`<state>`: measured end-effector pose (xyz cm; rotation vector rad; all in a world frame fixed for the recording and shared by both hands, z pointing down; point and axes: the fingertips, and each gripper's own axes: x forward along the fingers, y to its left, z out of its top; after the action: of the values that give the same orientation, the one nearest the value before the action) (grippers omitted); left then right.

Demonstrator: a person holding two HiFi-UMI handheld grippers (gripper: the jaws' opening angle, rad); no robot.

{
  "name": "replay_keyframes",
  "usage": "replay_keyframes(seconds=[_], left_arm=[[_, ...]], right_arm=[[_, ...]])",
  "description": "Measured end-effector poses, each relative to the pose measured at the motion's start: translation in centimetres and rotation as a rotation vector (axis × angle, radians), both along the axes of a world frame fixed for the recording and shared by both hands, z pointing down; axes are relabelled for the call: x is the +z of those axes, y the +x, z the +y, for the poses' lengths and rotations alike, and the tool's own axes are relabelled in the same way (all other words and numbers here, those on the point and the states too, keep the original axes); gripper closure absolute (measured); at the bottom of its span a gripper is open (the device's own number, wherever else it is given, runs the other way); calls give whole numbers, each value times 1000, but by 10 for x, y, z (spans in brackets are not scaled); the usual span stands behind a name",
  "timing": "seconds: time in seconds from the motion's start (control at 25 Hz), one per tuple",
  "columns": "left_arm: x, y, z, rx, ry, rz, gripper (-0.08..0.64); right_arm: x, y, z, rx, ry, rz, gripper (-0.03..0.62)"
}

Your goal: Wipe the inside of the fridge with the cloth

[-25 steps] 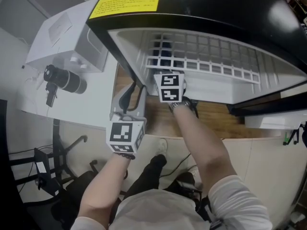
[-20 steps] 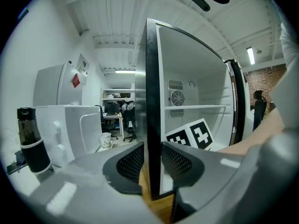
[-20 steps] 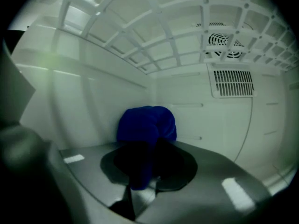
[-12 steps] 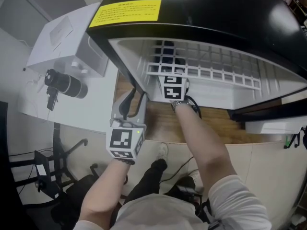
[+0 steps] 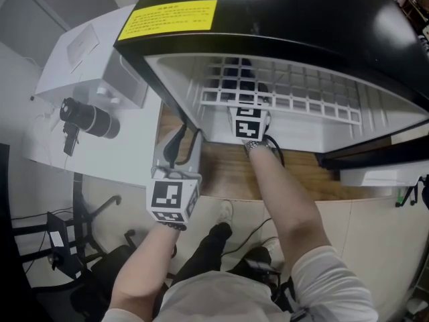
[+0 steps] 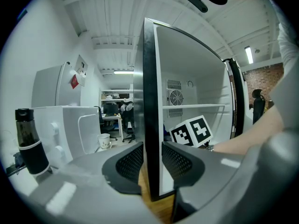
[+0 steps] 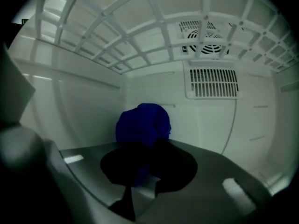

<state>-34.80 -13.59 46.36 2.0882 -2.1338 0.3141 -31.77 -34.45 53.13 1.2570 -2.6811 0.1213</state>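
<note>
Pinching blue cloth [image 7: 142,122], right gripper [image 7: 145,160] jaws seemingly almost closed

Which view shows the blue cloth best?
The right gripper view: the blue cloth sits bunched between the right gripper's fingers, before the fridge's back wall. The head view and the left gripper view show only that gripper's marker cube, not the cloth.

Head view: we find the fridge [image 5: 301,19] cut by the top and right edges. Its wire shelf [image 5: 281,99] largely hides the jaws of the right gripper [image 7: 142,171] and the cloth [image 7: 142,122], and the yellow label [image 5: 175,12] is too small to read.

Right gripper view: shadowed jaws, clamped on the cloth, cover its lower half.

Left gripper view: the left gripper [image 6: 152,160], closed on the fridge wall [image 6: 150,78], masks our lower field. Distant figures [image 6: 124,107] are indistinct.
</note>
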Motion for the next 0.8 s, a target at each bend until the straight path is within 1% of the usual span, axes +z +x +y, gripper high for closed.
replay_keyframes(seconds=[0.28, 0.64, 0.8], left_arm=[[1, 2, 0, -17, -8, 0, 445], [2, 3, 1, -28, -5, 1, 440], [2, 3, 1, -33, -5, 2, 440]], right_arm=[[0, 32, -11, 49, -5, 19, 511], [-3, 69, -24, 105, -1, 22, 511], [-4, 90, -33, 144, -1, 24, 511]])
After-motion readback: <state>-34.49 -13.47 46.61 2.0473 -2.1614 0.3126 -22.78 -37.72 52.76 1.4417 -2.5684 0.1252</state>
